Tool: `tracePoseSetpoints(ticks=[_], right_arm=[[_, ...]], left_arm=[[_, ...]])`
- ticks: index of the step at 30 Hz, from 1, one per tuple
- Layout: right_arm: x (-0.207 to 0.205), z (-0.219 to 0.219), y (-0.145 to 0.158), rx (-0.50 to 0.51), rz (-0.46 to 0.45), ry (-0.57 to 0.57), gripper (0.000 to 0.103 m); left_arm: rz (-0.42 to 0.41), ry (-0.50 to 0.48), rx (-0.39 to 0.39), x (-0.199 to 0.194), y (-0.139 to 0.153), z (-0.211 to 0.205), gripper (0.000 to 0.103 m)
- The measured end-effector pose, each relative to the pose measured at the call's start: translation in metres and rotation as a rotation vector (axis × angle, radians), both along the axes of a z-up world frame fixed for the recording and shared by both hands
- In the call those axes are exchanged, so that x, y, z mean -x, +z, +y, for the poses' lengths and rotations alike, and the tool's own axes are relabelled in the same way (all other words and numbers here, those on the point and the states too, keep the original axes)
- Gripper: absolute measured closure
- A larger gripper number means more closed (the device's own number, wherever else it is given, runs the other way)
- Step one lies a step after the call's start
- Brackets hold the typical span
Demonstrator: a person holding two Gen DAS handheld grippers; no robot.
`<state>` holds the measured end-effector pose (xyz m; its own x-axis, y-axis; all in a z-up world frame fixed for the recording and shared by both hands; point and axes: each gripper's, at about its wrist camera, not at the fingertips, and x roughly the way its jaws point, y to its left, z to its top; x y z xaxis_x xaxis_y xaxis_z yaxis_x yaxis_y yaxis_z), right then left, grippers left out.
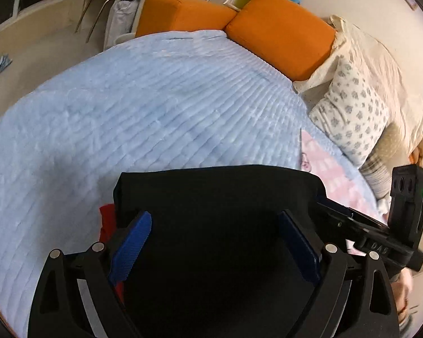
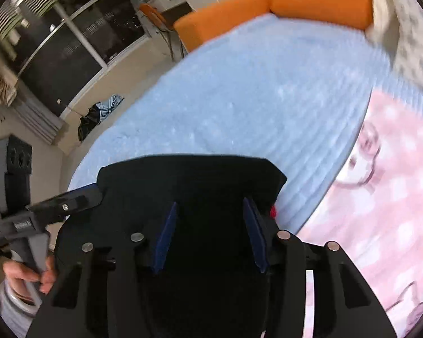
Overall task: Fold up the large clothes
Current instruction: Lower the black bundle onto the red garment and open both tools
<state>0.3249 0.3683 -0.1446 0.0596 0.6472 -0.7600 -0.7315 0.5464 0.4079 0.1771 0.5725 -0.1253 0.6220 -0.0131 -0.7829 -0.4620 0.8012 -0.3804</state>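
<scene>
A black piece of clothing (image 1: 217, 197) lies folded into a neat block on the blue blanket (image 1: 143, 104) that covers the bed, near the bed's front edge. The left tongs (image 1: 214, 242) hang above the black clothing with their blue pads wide apart and nothing between them. The right tongs (image 2: 211, 233) hang over the same black clothing with their pads part way apart, and they too hold nothing. The fold looks about done. What could go wrong now is that a pad catches the top layer if the tongs dip or swing, and that would pull the fold open. A bit of red cloth (image 1: 107, 219) sticks out from under the left side of the black clothing, so a careless grab there could lift both at once. A pink sheet with a cartoon face (image 2: 386, 191) lies just to the right of the black clothing. Far behind the black clothing are orange cushions (image 1: 279, 31), and behind it to the right is a flowered pillow (image 1: 352, 112). Nothing lies on top of the black clothing, and nothing blocks the way to it.
</scene>
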Motion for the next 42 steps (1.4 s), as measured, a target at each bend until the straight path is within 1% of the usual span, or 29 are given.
tracePoseSetpoints(ticks=[2,3,5,7,9,10,11,12,13,15,16,18,19,21,22,23,25,28,29,30,31,33,34,35,36,37,39,41,42], right_arm=[[0.005,0.004,-0.001,0.013,-0.035,0.001,0.055],[0.009,0.007,0.001,0.031,-0.067,0.009,0.055],[0.011,0.008,0.005,0.038,-0.084,0.016,0.055],[0.011,0.001,0.014,0.010,-0.077,0.018,0.054],[0.016,-0.015,0.033,-0.063,-0.070,0.020,0.052],[0.024,-0.029,0.046,-0.106,-0.089,0.024,0.047],[0.034,-0.043,0.057,-0.132,-0.118,0.026,0.033],[0.048,-0.060,0.067,-0.156,-0.149,0.022,0.024],[0.057,-0.071,0.071,-0.170,-0.158,0.022,0.019],[0.077,-0.092,0.076,-0.215,-0.154,0.055,0.021],[0.088,-0.100,0.074,-0.239,-0.139,0.075,0.025],[0.100,-0.104,0.064,-0.238,-0.112,0.100,0.033],[0.104,-0.102,0.054,-0.219,-0.094,0.108,0.038],[0.103,-0.097,0.031,-0.174,-0.048,0.091,0.042],[0.100,-0.094,0.016,-0.147,-0.020,0.073,0.049],[0.098,-0.092,0.004,-0.122,-0.011,0.058,0.054],[0.100,-0.088,-0.009,-0.084,-0.030,0.027,0.055],[0.113,-0.080,-0.001,-0.027,-0.106,0.027,0.053],[0.118,-0.080,0.006,-0.017,-0.117,0.034,0.051],[0.120,-0.083,0.012,-0.023,-0.117,0.037,0.051],[0.125,-0.092,0.022,-0.063,-0.110,0.042,0.051],[0.137,-0.106,0.036,-0.100,-0.141,0.049,0.049],[0.146,-0.114,0.042,-0.108,-0.176,0.056,0.043],[0.152,-0.117,0.043,-0.106,-0.186,0.068,0.041],[0.157,-0.117,0.041,-0.096,-0.181,0.085,0.041],[0.162,-0.116,0.035,-0.082,-0.166,0.108,0.041],[0.170,-0.108,0.024,-0.036,-0.172,0.120,0.041],[0.174,-0.094,0.004,0.025,-0.176,0.125,0.041],[0.177,-0.087,-0.005,0.058,-0.200,0.121,0.041]], left_arm=[[0.004,0.001,-0.028,-0.002,-0.004,-0.002,0.010],[0.003,0.002,-0.029,-0.001,-0.004,-0.001,0.010],[0.000,0.003,-0.010,0.000,-0.002,0.002,0.010],[-0.009,0.007,0.013,0.008,0.006,0.001,0.010],[-0.051,0.008,0.047,0.029,0.019,-0.005,0.010],[-0.095,0.004,0.061,0.046,0.027,-0.013,0.010],[-0.129,-0.010,0.067,0.061,0.034,-0.022,0.010],[-0.148,-0.023,0.065,0.073,0.038,-0.029,0.010],[-0.173,-0.027,0.051,0.087,0.041,-0.039,0.010],[-0.220,-0.049,0.055,0.107,0.043,-0.054,0.010],[-0.251,-0.065,0.062,0.116,0.042,-0.063,0.010],[-0.270,-0.088,0.066,0.121,0.033,-0.077,0.010],[-0.259,-0.092,0.083,0.119,0.026,-0.080,0.010],[-0.233,-0.073,0.116,0.115,0.008,-0.080,0.009],[-0.234,-0.054,0.130,0.115,0.000,-0.078,0.009],[-0.237,-0.048,0.140,0.114,-0.003,-0.077,0.009],[-0.245,-0.037,0.180,0.113,-0.006,-0.075,0.009],[-0.177,-0.033,0.143,0.108,0.002,-0.082,0.009],[-0.163,-0.030,0.138,0.110,0.006,-0.085,0.009],[-0.160,-0.037,0.131,0.115,0.013,-0.092,0.009],[-0.163,-0.054,0.107,0.122,0.021,-0.102,0.009],[-0.153,-0.062,-0.005,0.138,0.032,-0.120,0.009],[-0.138,-0.061,-0.078,0.144,0.034,-0.130,0.009],[-0.124,-0.061,-0.113,0.146,0.034,-0.135,0.009],[-0.101,-0.066,-0.141,0.146,0.029,-0.141,0.009],[-0.084,-0.070,-0.141,0.144,0.023,-0.143,0.009],[-0.043,-0.059,-0.112,0.137,0.006,-0.143,0.009],[-0.013,-0.037,-0.138,0.130,-0.009,-0.143,0.009],[0.002,-0.033,-0.139,0.125,-0.013,-0.142,0.009]])
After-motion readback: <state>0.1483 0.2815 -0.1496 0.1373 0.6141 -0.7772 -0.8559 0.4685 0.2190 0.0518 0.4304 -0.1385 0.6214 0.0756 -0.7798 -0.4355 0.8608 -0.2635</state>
